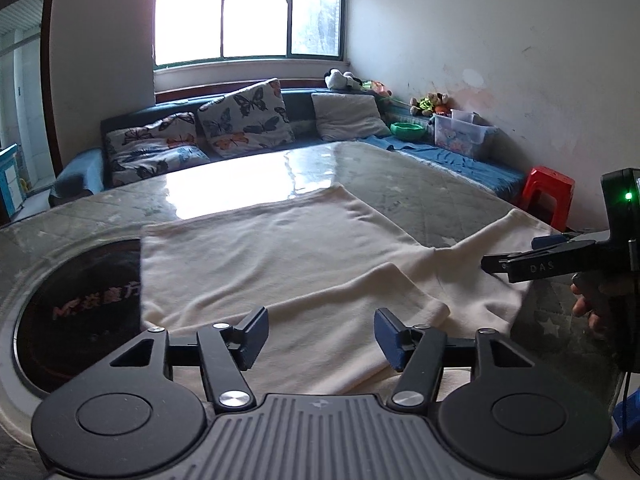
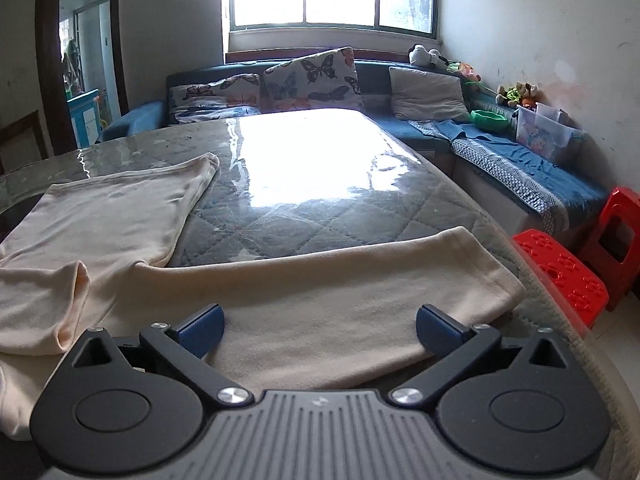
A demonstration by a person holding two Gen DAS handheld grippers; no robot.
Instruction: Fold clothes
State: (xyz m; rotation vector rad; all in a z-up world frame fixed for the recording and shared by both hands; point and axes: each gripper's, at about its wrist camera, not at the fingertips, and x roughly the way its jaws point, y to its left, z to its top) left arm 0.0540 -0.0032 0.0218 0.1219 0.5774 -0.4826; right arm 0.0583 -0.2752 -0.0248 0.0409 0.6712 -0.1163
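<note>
Garment: cream garment (image 1: 280, 256) lies mostly flat on the worktop (image 1: 400, 176), one sleeve (image 2: 320, 276) out sideways.
Done: one flap (image 1: 384, 284) looks turned inward.
Left: most folds.
Left gripper (image 1: 320, 336): spread, empty.
Right gripper (image 2: 320, 330): spread, empty.

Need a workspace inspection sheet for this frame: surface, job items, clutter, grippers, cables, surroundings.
Surface: table with a quilted cover under glossy clear film; strong window glare.
Job's things: cream garment spread flat, one sleeve lying out to the right, another part doubled over near the left hand-held gripper.
Clutter: dark round inset in the tabletop beside the garment.
Grippers: left hand-held gripper open over the garment; right hand-held gripper open over the sleeve.
Cables: dark cable hangs below the right unit.
Surroundings: sofa with butterfly cushions, window, red stools, plastic bin.
</note>
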